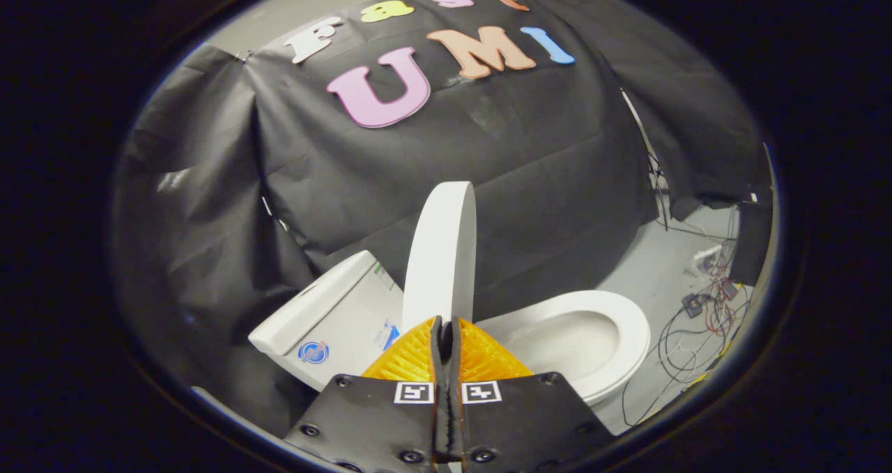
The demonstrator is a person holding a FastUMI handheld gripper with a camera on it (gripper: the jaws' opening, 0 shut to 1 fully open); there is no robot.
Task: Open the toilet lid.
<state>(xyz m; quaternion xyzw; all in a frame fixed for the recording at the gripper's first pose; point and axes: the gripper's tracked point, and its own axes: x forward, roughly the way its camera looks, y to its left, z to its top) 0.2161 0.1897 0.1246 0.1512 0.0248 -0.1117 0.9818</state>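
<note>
The white toilet lid [442,250] stands raised nearly upright and is seen edge-on, between the tank [327,306] on the left and the open seat and bowl [613,327] on the right. My gripper [444,325] sits right at the lid's lower part. Its orange fingers [411,361] are pressed together, with only a thin dark seam between them and nothing held. The fingertips hide the lid's bottom end. Whether the tips touch the lid is unclear.
Black cloth walls close in behind and to the left of the toilet. On the grey floor to the right lie tangled cables [690,334] and small electronic boxes [707,257]. A dark box [754,239] stands by the right wall.
</note>
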